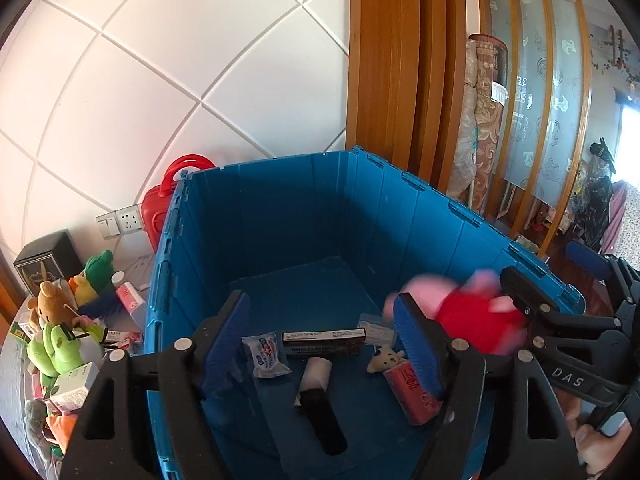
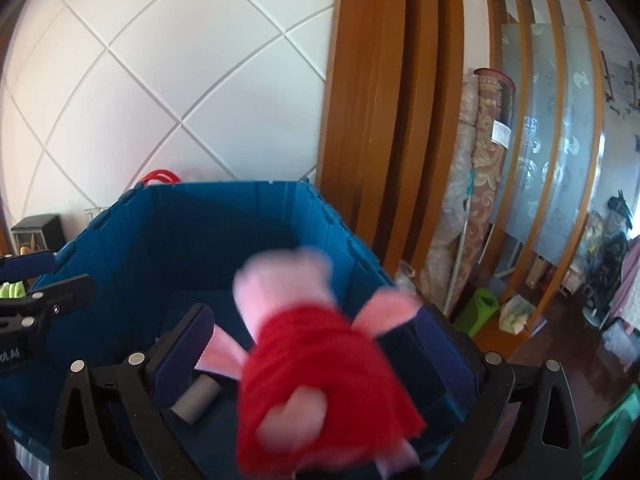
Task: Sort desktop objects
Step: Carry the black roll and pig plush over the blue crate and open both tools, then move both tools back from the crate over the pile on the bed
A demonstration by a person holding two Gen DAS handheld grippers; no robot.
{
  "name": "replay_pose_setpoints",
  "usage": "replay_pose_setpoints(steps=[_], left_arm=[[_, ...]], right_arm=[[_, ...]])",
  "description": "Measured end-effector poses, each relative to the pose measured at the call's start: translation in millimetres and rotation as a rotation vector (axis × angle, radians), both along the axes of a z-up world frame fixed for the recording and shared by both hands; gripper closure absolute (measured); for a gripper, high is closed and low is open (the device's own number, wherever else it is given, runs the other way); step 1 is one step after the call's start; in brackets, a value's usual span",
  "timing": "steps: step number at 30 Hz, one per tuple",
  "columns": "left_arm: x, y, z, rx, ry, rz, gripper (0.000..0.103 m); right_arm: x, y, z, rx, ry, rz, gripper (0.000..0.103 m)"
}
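The left tongs (image 1: pixel 320 328) stand spread over the blue crate (image 1: pixel 280 208), nothing between the blue pads (image 1: pixel 228 328). Below them, on the crate floor, lie a white sachet (image 1: pixel 268 354), a long dark box (image 1: pixel 324 342), a white roll (image 1: pixel 318 372) with a black stick (image 1: pixel 322 420) lying in line with it, a small bear (image 1: pixel 386 358) and a red packet (image 1: pixel 412 394) leaning near the right pad.

The right tongs (image 2: pixel 312 344) are spread wide above the same crate (image 2: pixel 180 232). A pink doll in a red dress (image 2: pixel 320 364) sits blurred between the fingers; the pads (image 2: pixel 182 354) do not press on it, and gaps show on both sides. From the left camera the doll (image 1: pixel 472 316) shows over the crate's right side, just off the right tongs' fingers (image 1: pixel 524 292). Whether it touches anything cannot be told through the blur. A grey roll (image 2: pixel 198 398) lies on the crate floor beneath.

Left of the crate, on the surface (image 1: pixel 12 384), are heaped soft toys: a brown bear (image 1: pixel 52 304), a green-hatted duck (image 1: pixel 94 280) and a green frog (image 1: pixel 60 348), among small boxes (image 1: pixel 74 388). A black box (image 1: pixel 48 258) stands behind them, a red bag (image 1: pixel 168 196) behind the crate, and a wall socket (image 1: pixel 120 220) on the white tiled wall (image 1: pixel 180 80). To the right stand a wooden frame (image 1: pixel 396 60) and rolled carpets (image 1: pixel 480 120).
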State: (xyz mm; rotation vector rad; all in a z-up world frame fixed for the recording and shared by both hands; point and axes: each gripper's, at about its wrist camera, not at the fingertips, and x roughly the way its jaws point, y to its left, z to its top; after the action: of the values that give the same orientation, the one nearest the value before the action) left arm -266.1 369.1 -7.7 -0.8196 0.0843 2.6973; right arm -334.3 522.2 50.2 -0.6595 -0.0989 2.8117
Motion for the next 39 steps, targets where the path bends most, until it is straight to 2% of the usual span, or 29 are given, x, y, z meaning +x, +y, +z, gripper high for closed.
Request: replay_pose_setpoints(steps=[10,19,21,24,30,35,39], left_arm=[[20,-36,10,0.010,0.042,0.016,0.029],[45,-98,15,0.021,0.071,0.043,0.029],[52,-119,14,0.022,0.077,0.061,0.029],[62,-151,11,0.024,0.078,0.085,0.023],[84,-243,-7,0.018,0.058,0.153,0.022],[100,-331,-34,-0.003,-0.002,0.208,0.022],[106,-388,-65,-0.035,-0.072,0.249,0.022]], right_arm=[[14,-27,4,-0.016,-0.005,0.019,0.000],[29,-87,11,-0.013,0.003,0.081,0.000],[33,-106,12,-0.008,0.002,0.099,0.000],[39,-141,13,0.005,0.005,0.130,0.000],[50,-222,6,0.005,-0.004,0.199,0.000],[58,-300,-8,-0.011,-0.014,0.269,0.000],[58,-351,-34,-0.025,-0.066,0.295,0.000]])
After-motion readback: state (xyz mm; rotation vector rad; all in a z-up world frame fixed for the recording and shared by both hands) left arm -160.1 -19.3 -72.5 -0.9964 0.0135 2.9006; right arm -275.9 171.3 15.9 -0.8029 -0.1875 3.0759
